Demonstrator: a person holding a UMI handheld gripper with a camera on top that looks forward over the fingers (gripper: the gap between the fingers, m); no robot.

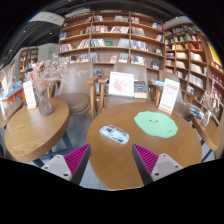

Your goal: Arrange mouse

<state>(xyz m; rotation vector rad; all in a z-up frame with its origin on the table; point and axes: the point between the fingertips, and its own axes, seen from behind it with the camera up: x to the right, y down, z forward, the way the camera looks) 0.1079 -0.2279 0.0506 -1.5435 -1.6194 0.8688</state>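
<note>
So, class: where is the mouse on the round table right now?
In the gripper view, the mouse lies on the round wooden table, just left of the green mat, ahead of the open gripper and untouched.

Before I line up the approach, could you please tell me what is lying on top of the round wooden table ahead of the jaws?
On the round table lie a green mat and a mouse, apart from each other. The open gripper hovers short of them. Nothing is visibly covered.
</note>
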